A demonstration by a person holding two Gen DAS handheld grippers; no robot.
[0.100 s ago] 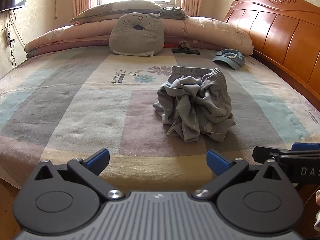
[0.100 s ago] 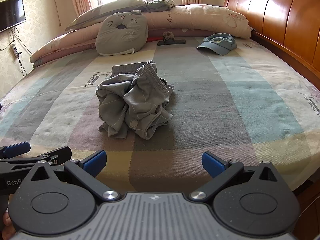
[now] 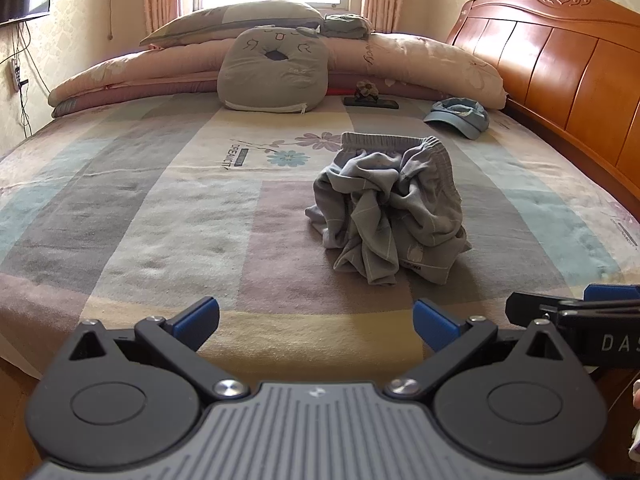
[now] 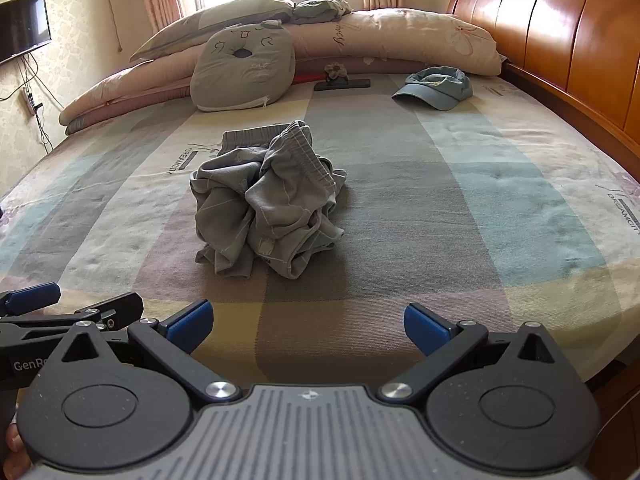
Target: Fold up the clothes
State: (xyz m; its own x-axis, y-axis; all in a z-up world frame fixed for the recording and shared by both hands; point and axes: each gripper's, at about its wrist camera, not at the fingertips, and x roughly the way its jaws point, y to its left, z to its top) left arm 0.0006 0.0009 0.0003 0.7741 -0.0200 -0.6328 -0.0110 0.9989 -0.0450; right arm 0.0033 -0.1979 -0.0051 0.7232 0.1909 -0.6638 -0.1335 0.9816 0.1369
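Note:
A crumpled pair of grey shorts (image 3: 390, 208) (image 4: 268, 200) with an elastic waistband lies in a heap on the patchwork bedspread (image 3: 160, 208) (image 4: 460, 200). My left gripper (image 3: 316, 322) hovers over the bed's near edge, open wide, nothing between its blue pads; the shorts lie ahead and a little to the right. My right gripper (image 4: 306, 326) is beside it, also open and empty, with the shorts ahead and slightly left. Each gripper shows at the edge of the other's view: the right gripper (image 3: 576, 312), the left gripper (image 4: 52, 312).
A grey cat cushion (image 3: 272, 72), pillows and a rolled quilt (image 3: 420, 64) line the far side. A blue cap (image 3: 460, 116) and a dark phone with a small ornament (image 3: 370, 100) lie beyond the shorts. The wooden headboard (image 3: 560, 72) runs along the right.

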